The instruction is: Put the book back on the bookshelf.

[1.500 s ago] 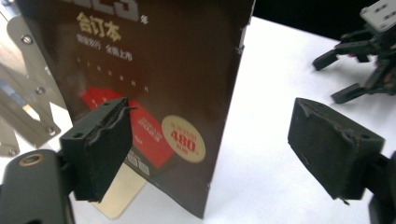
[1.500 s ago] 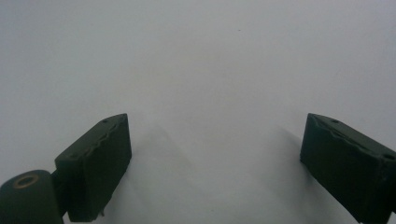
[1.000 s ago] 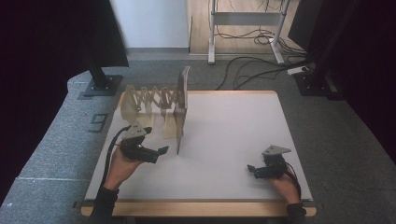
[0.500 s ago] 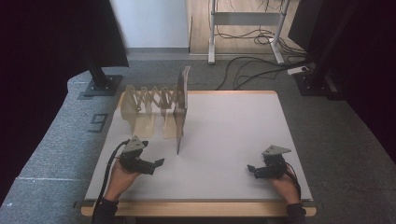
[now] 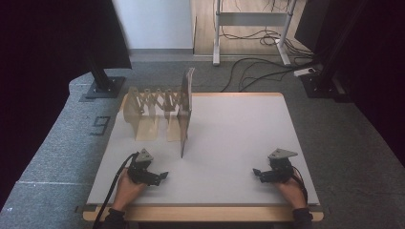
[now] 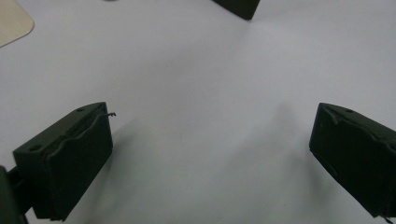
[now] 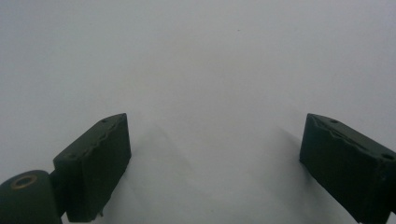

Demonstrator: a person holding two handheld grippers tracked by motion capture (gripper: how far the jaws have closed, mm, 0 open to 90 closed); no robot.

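A pale wooden accordion rack (image 5: 153, 104) stands at the back left of the white table (image 5: 229, 129), with an upright wooden board (image 5: 186, 107) at its right end. My left gripper (image 5: 163, 176) rests near the table's front left, a little in front of the board's near end, pointing right. Its jaws are open over bare table (image 6: 210, 158). A beige rounded wooden corner (image 6: 11, 23) shows at the top left of the left gripper view. My right gripper (image 5: 257, 173) sits at the front right, open with nothing between its jaws (image 7: 215, 158).
A monitor stand's base (image 5: 102, 86) sits on the grey floor beyond the table's back left corner. Cables (image 5: 258, 71) and a desk frame (image 5: 217, 33) lie behind the table. A dark piece (image 6: 238, 7) shows at the top edge of the left gripper view.
My left gripper has drawn back from beside the rack toward the table's front edge. The right gripper has stayed where it was.
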